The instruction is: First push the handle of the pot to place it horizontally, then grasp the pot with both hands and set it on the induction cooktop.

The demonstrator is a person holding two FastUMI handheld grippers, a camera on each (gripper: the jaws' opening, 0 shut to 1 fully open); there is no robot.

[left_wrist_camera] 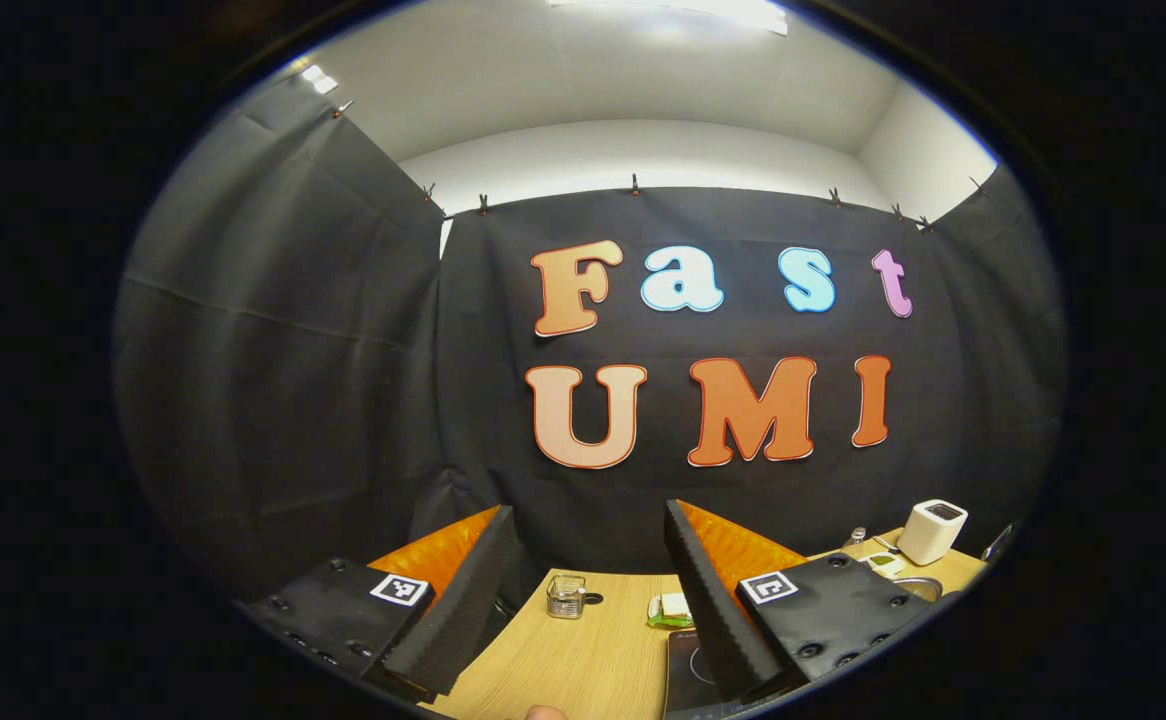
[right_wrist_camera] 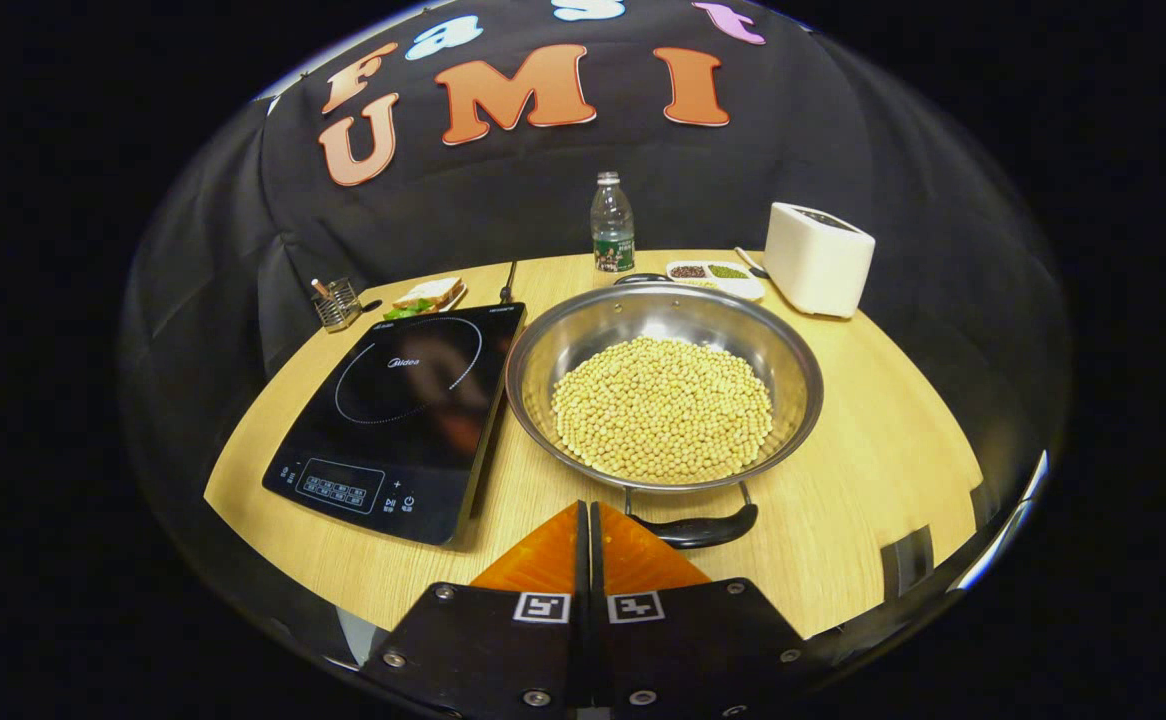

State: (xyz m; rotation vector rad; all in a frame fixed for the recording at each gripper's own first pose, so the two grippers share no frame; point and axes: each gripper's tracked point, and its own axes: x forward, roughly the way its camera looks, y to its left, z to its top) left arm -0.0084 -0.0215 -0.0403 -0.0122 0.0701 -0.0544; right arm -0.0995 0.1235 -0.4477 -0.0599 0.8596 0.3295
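Right gripper point(right_wrist_camera: 589, 520) jaws pressed together, pot point(right_wrist_camera: 665, 385) handle point(right_wrist_camera: 693, 528) just ahead; left gripper point(left_wrist_camera: 583, 580) jaws apart, raised. Push off-center and I'd bet soybeans point(right_wrist_camera: 663, 408) slosh out.

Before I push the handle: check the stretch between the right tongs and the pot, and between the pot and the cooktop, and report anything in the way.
Nothing visible blocks either. The right tongs, shut, sit just before the steel pot's black near handle; the round steel pot of soybeans lies beside the black induction cooktop, bare wood between.
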